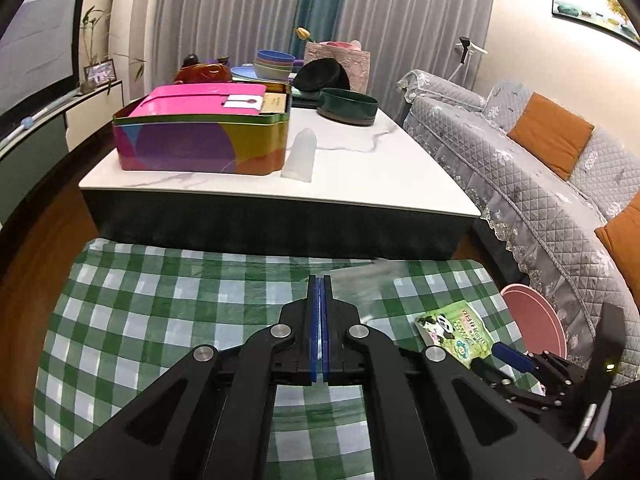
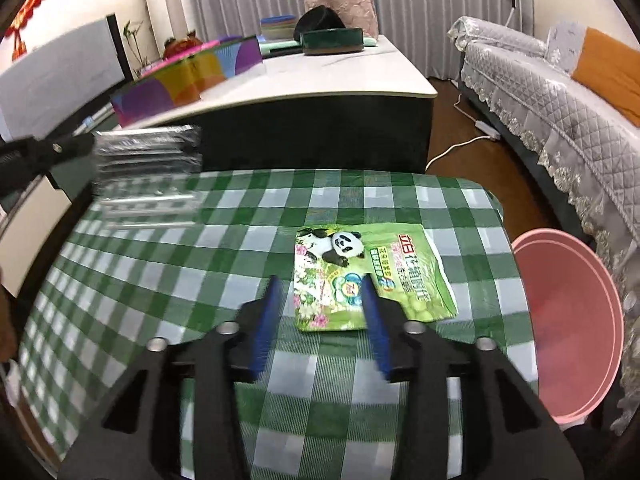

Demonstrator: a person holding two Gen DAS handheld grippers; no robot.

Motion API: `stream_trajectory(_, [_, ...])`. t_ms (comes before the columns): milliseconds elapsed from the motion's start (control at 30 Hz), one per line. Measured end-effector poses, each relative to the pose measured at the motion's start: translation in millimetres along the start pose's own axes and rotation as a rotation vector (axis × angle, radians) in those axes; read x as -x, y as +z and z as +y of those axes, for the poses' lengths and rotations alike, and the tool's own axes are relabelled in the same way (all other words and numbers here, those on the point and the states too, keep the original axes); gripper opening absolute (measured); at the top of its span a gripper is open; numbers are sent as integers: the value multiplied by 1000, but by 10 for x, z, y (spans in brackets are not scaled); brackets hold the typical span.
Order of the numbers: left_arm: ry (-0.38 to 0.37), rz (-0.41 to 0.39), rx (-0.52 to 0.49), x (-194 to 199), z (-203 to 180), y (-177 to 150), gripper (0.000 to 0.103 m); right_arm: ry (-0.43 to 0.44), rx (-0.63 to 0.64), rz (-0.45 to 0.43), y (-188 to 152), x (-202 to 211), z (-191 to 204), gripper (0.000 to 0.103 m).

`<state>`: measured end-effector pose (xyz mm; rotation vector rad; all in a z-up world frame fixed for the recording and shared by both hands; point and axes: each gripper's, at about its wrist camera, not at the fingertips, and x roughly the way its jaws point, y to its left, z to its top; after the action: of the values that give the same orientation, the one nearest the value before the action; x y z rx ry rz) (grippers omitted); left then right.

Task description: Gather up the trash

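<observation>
A green panda snack wrapper lies flat on the green checked tablecloth; it also shows in the left wrist view. My right gripper is open just above its near edge, one finger on each side of its lower left part. My left gripper is shut on a clear plastic sheet, which in the right wrist view hangs lifted above the cloth's far left. A pink bin stands on the floor right of the table.
Behind stands a white marble coffee table with a colourful tin, a clear cup, a dark green bowl and stacked bowls. A grey quilted sofa with orange cushions is on the right. A TV is at left.
</observation>
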<state>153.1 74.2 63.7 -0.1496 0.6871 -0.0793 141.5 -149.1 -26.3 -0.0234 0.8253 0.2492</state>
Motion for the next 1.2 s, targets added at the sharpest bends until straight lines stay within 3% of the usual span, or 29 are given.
stream_trajectory(167, [1,1,24,-61,153,-3,1,-71,69,23,52,-230,172,57])
stream_trajectory(400, [-3,2,51,-124,291,3,1,-214,181,55,50,-482,401,56])
stream_trajectory(700, [-8,5,54,-102,303,-14,1,-221,181,77,51,-526,378,13])
stream_trajectory(1200, [-20,-37,5,214,-15,81,1,-180,104,-109,367,441,53,0])
